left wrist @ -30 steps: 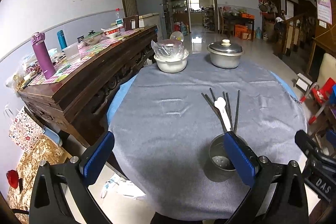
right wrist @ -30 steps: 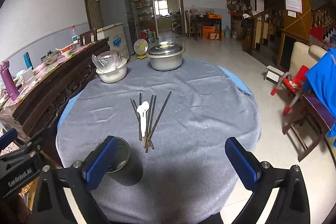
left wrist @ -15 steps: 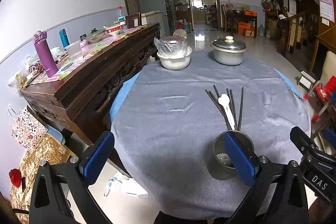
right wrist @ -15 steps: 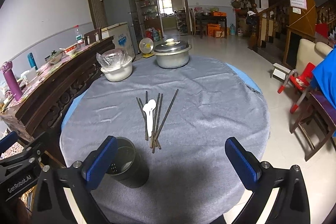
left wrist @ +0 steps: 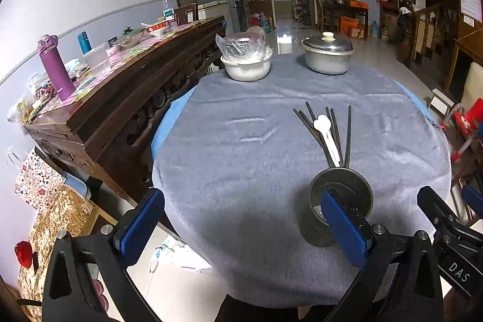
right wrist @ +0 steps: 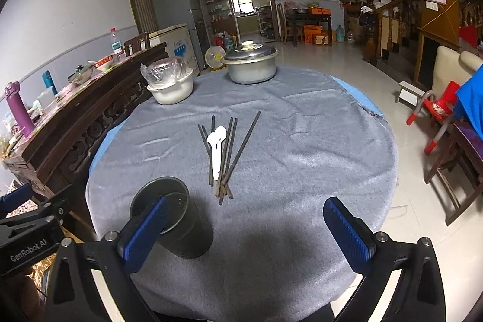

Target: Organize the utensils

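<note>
Several dark chopsticks point(right wrist: 231, 150) lie in a loose bundle on the grey cloth of the round table point(right wrist: 317, 141), with white spoons point(right wrist: 216, 147) on top of them. A dark metal utensil cup point(right wrist: 172, 219) with a perforated bottom stands upright just in front of the bundle. In the left wrist view the chopsticks point(left wrist: 348, 132), a spoon point(left wrist: 326, 135) and the cup point(left wrist: 338, 207) sit at the right. My left gripper point(left wrist: 241, 228) hovers open near the table's front edge, its right pad in front of the cup. My right gripper point(right wrist: 247, 231) is open too, empty, its left pad overlapping the cup.
A white bowl point(right wrist: 170, 85) covered in plastic and a lidded metal pot point(right wrist: 250, 64) stand at the table's far side. A dark wooden sideboard point(left wrist: 114, 98) with bottles runs along the left. Chairs point(right wrist: 434, 110) stand on the right.
Both grippers have risen and pulled back a little, so the cup and utensils sit lower and more fully in view. Nothing on the table has moved.
</note>
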Available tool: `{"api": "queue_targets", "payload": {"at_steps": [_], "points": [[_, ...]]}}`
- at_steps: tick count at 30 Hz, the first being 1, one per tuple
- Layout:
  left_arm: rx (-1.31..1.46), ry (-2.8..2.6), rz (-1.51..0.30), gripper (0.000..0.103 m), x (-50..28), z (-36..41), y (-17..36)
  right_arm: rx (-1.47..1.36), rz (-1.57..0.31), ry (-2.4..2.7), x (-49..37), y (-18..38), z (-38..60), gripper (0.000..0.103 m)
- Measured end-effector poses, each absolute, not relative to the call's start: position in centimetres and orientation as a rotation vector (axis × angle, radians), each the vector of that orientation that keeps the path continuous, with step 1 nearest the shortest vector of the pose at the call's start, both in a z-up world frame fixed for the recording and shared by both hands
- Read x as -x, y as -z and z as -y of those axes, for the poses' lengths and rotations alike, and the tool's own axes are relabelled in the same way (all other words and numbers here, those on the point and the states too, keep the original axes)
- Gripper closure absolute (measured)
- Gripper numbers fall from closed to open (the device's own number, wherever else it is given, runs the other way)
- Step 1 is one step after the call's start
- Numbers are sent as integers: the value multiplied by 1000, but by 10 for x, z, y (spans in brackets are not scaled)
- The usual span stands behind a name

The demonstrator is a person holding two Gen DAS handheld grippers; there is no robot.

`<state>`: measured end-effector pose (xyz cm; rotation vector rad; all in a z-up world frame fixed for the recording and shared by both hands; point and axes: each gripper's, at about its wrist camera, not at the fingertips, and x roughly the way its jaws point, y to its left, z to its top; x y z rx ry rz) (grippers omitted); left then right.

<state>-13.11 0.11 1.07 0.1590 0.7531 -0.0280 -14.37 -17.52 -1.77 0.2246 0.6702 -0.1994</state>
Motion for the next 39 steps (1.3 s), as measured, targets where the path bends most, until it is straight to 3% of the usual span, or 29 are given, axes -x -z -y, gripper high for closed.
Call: {"api": "queue_targets", "payload": {"at_steps": [25, 34, 37, 39], "points": [[-142, 37, -793, 0, 112, -10, 0, -227, -652, 183, 129, 17, 170, 0], [-34, 150, -898, 0, 34, -22, -7, -378, -715, 133, 61, 9, 236, 0], [-28, 189, -929, 0, -4, -15, 2, -431, -761, 94, 23, 21, 256, 8], [-29, 205, -961, 0, -26, -9, 12, -469, -803, 70, -9, 34, 269, 19]]}}
